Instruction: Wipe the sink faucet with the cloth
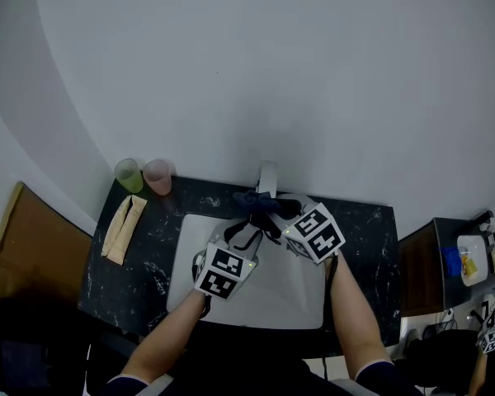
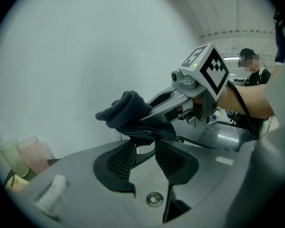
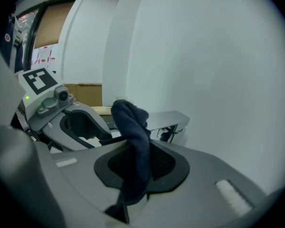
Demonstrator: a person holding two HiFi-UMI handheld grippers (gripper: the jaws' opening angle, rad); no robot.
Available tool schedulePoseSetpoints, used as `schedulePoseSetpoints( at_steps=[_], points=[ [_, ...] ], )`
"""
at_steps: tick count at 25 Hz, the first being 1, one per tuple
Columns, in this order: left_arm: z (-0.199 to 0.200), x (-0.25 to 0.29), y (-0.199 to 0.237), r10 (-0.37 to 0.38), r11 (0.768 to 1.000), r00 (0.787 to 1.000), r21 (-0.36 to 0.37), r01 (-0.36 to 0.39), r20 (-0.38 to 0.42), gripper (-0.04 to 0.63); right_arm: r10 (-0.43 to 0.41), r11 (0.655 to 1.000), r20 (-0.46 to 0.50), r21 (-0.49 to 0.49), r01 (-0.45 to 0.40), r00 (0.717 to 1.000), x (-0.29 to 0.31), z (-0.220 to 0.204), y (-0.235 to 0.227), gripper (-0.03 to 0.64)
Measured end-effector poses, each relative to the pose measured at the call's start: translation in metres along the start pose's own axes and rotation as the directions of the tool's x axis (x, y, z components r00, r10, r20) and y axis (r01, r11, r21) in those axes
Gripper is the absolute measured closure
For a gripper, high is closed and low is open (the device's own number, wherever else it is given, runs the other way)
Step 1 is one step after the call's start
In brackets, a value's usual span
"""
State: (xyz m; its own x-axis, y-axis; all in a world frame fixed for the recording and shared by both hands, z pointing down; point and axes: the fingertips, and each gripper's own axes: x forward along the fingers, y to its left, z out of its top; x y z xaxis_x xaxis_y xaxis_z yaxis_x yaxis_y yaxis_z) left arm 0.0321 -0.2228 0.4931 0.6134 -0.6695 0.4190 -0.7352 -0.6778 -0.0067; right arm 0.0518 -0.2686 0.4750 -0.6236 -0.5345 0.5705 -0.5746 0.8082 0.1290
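Right gripper view, nearest first: the right gripper (image 3: pixel 141 151) is pinching a dark blue cloth (image 3: pixel 133 127). The cloth's bunched top lies against the flat grey metal sink faucet (image 3: pixel 168 118).

Left gripper view: the left gripper (image 2: pixel 143 144) has its jaws spread. The faucet's tip shows in the gap at their ends, under the cloth. I cannot tell whether a pad touches it.

Judged from this, the wiping step is in hand. The next move calls for drawing the cloth along the spout toward its base without letting it slip off.

Head view: both grippers crowd over the white sink basin (image 1: pixel 272 304), set in a dark speckled surface (image 1: pixel 363 238). There is open room to either side. Beyond the faucet, the plain white wall (image 1: pixel 272 73) stands close. A pale green cup (image 1: pixel 129 176) and a pink cup (image 1: pixel 157 176) sit well off to the left.
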Motion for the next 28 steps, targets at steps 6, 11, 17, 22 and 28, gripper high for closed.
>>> schedulePoseSetpoints(
  at_steps=[6,11,17,22,28],
  points=[
    [0.003,0.0,0.0,0.008,1.0,1.0,0.022,-0.008,-0.005,0.459,-0.036,0.999,0.036,-0.03,0.037,0.999,0.005,0.003,-0.012,0.552],
    [0.005,0.0,0.002,0.02,0.999,1.0,0.028,-0.02,0.0,0.463,-0.084,0.995,0.067,-0.042,0.087,0.994,0.007,0.011,-0.023,0.552],
    [0.008,-0.001,0.001,0.015,0.999,1.0,0.035,-0.015,-0.002,0.469,-0.147,0.989,0.073,-0.008,0.148,0.986,0.011,0.009,-0.038,0.552],
    [0.007,0.0,0.0,0.008,0.999,1.0,0.035,-0.008,-0.004,0.468,-0.145,0.989,0.074,-0.01,0.146,0.987,0.011,0.011,-0.038,0.552],
    [0.004,0.002,-0.002,0.006,0.999,1.0,0.037,-0.006,-0.009,0.468,-0.123,0.992,0.038,-0.022,0.124,0.992,0.006,0.004,-0.024,0.557]
  ],
)
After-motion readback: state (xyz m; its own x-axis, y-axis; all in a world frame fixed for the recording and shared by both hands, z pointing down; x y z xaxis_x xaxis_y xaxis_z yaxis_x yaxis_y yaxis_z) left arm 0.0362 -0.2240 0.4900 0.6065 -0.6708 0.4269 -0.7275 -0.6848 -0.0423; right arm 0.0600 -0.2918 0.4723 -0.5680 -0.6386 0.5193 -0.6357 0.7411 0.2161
